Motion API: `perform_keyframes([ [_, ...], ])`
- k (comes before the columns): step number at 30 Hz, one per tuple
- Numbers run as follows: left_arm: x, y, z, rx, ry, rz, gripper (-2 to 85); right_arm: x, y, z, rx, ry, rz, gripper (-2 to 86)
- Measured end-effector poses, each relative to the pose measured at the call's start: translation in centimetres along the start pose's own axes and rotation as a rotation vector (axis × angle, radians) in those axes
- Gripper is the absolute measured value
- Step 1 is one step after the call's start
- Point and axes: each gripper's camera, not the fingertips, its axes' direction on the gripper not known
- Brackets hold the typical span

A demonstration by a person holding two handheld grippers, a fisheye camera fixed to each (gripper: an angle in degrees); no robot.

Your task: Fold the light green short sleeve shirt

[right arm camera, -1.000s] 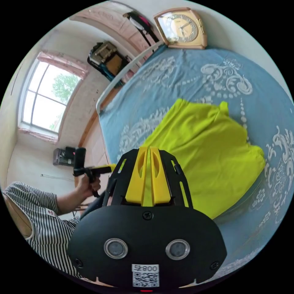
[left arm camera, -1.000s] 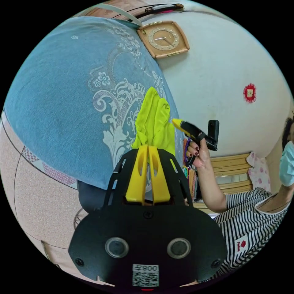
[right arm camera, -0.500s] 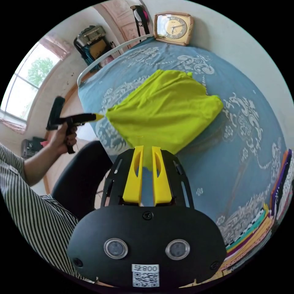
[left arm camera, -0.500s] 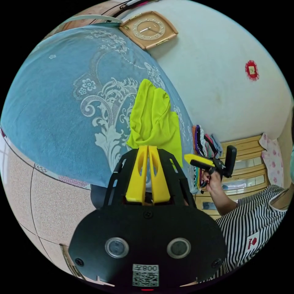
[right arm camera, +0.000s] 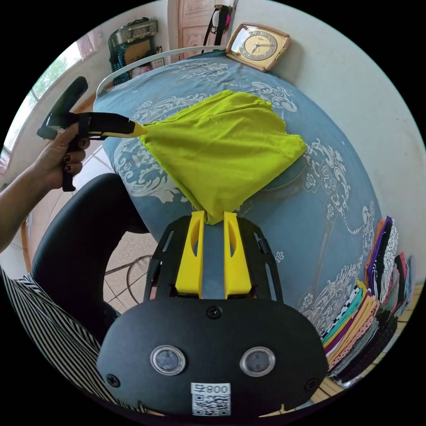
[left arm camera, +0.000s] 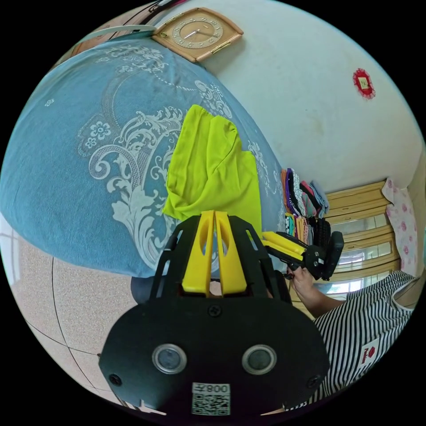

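Note:
The light green shirt [left arm camera: 213, 168] [right arm camera: 222, 151] lies partly spread on the blue patterned bed cover [left arm camera: 66, 155] [right arm camera: 284, 230], drawn to a point at each near corner. My left gripper [left arm camera: 214, 214] [right arm camera: 141, 129] is shut on one corner, off the bed's edge. My right gripper [right arm camera: 214, 215] [left arm camera: 265, 238] has its jaws a little apart, with the other corner lying between the tips.
A clock [left arm camera: 195, 33] [right arm camera: 259, 46] leans against the white wall at the bed's far end. A stack of folded clothes [left arm camera: 301, 208] [right arm camera: 372, 301] sits on the bed beside the shirt. A black chair [right arm camera: 84, 235] stands at the near edge by the person's striped top [left arm camera: 364, 328].
Both grippers pulled the shirt's near corners apart and toward the bed's near edge, spreading it. The right jaws went from tight together to slightly parted.

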Motion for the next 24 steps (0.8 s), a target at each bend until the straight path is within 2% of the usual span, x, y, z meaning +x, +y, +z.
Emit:
perform_keyframes([
  [10, 1.8, 1.6, 5.3, -0.003, -0.068, -0.01, 0.2, -3.1, 0.0, 0.2, -0.046, 0.066, -0.019, 1.8],
  [15, 2.2, 3.1, 8.7, -0.034, -0.16, -0.013, 0.2, -3.2, 1.4, -1.9, -0.003, 0.072, -0.055, 1.0],
  [24, 4.6, 5.7, 14.1, -0.058, -0.21, 0.016, 0.3, -3.9, 2.1, 1.9, -0.082, 0.09, -0.084, 0.8],
])
